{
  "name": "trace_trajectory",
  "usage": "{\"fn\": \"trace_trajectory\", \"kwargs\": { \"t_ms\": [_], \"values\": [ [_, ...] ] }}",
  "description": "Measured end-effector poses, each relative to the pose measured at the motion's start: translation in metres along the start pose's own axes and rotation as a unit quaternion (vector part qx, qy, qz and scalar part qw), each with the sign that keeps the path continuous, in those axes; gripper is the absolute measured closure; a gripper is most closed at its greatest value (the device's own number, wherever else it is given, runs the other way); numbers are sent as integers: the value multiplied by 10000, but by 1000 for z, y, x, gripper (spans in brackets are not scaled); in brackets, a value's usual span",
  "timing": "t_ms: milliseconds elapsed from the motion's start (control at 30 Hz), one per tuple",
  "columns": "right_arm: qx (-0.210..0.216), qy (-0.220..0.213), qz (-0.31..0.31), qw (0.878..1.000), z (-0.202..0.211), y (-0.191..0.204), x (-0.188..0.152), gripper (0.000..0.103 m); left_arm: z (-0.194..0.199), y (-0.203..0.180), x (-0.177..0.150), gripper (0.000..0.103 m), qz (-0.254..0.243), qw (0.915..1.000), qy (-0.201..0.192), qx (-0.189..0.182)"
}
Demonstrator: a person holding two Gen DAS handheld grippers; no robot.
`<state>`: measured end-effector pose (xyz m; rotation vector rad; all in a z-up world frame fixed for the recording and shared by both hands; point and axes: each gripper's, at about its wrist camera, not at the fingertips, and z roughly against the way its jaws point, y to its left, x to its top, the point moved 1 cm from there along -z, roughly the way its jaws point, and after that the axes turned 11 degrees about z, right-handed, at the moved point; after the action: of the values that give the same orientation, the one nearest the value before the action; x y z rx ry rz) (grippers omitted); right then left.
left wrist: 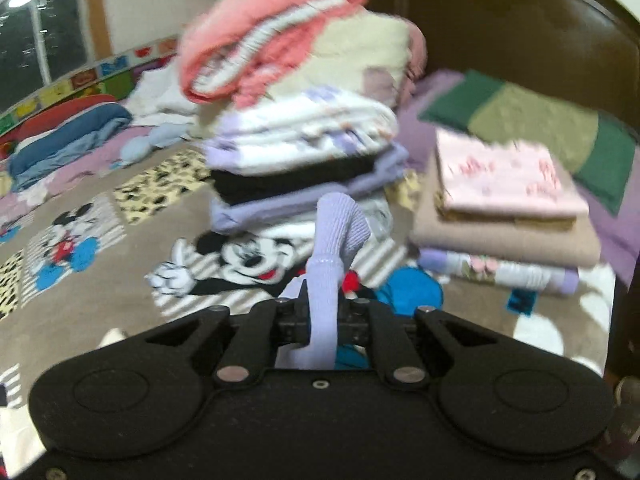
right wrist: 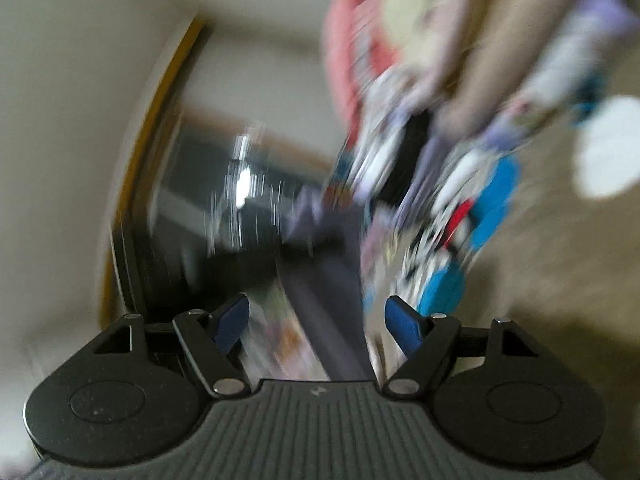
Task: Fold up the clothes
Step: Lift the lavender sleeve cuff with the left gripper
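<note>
Beige blanket (left wrist: 120, 264) printed with cartoon mice, striped panels and leopard patches covers the bed and fills most of the left wrist view. Behind it stands a dark wooden headboard (left wrist: 520, 32). On the blanket, near the middle, rises a tall stack of folded clothes (left wrist: 304, 128) — a coral-pink piece on top, then cream, white with lilac print, black and lavender layers. Just to its right sits a lower stack (left wrist: 504, 208): a pink printed piece over a tan one over a lilac floral one. Behind that lies a green and olive pillow (left wrist: 540, 120). At the far left edge of the bed lies a loose heap of blue and red bedding (left wrist: 68, 140).

The lavender ribbed garment (left wrist: 332, 248) — sleeve-like, narrow — hangs in front of the tall stack, its cuff end bent over above. The left gripper (left wrist: 320, 320) is clenched on this garment, the cloth running down between its closed black fingers.

The right wrist view is heavily smeared. The right gripper (right wrist: 316, 320) stands released, its blue pads (right wrist: 404, 326) well apart. A dark greyish-purple strip of cloth (right wrist: 328, 312) passes between them; whether it touches either pad cannot be told. Beyond, the blur shows only streaks of the stacks and blanket colours.
</note>
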<state>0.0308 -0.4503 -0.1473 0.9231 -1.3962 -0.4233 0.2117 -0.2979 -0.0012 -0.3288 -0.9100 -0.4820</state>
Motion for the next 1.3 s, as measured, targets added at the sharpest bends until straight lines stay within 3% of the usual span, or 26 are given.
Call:
{"fn": "trace_trajectory", "kwargs": {
  "t_ms": [100,167,233,333,433,633,867,1300],
  "values": [
    [-108,914,1227,9882,-31,39,-26,28,23,20,5,99,276,9994,-217,6],
    [-218,1519,1936,9690,-49,57,-52,28,38,32,2,99,411,9986,-336,48],
    [-325,2107,2625,9411,-66,74,-77,28,52,44,-2,99,525,9977,-408,90],
    [-418,2564,3257,9091,-77,87,-107,29,72,62,-9,99,696,9961,-516,152],
    [-483,2783,3683,8858,-84,96,-126,30,89,80,-17,99,888,9937,-632,248],
    [-698,2778,3866,8767,-86,100,-136,34,121,113,-32,99,1183,9889,-822,372],
    [-897,2818,4380,8489,-87,106,-152,34,151,154,-47,99,1589,9812,-977,503],
    [-1042,2781,4769,8273,-85,114,-161,35,176,229,-88,99,2175,9673,-1046,782]
  ]
}}
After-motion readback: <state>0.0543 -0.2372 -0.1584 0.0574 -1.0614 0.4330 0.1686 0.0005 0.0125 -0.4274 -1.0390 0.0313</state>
